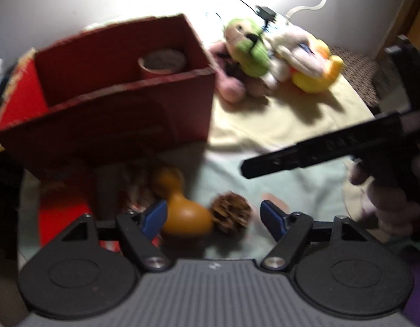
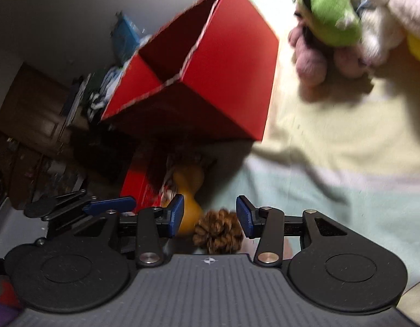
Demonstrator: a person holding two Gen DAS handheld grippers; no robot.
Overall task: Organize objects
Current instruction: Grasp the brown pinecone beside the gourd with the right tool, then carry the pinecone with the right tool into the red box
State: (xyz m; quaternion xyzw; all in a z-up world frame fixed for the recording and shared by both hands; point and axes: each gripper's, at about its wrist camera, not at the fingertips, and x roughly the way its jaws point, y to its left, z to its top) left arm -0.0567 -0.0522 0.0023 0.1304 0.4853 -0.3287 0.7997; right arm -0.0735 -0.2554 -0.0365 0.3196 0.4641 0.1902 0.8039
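1. Left wrist view: my left tongs [image 1: 213, 215] gape wide and hold nothing. An orange gourd [image 1: 182, 207] and a pine cone [image 1: 231, 212] lie between the blue pads on the bed sheet [image 1: 291, 185], just in front of the red box [image 1: 114, 103]. A roll [image 1: 162, 64] sits inside the box. Plush toys [image 1: 278, 54] are piled near the far edge. The right tool's black arm [image 1: 319, 150] crosses at right.
2. Right wrist view: my right tongs [image 2: 210, 216] stand wide around the pine cone [image 2: 218, 231], not gripping it. The gourd [image 2: 189, 204] is touching the cone, and the red box [image 2: 210, 76] is beyond.
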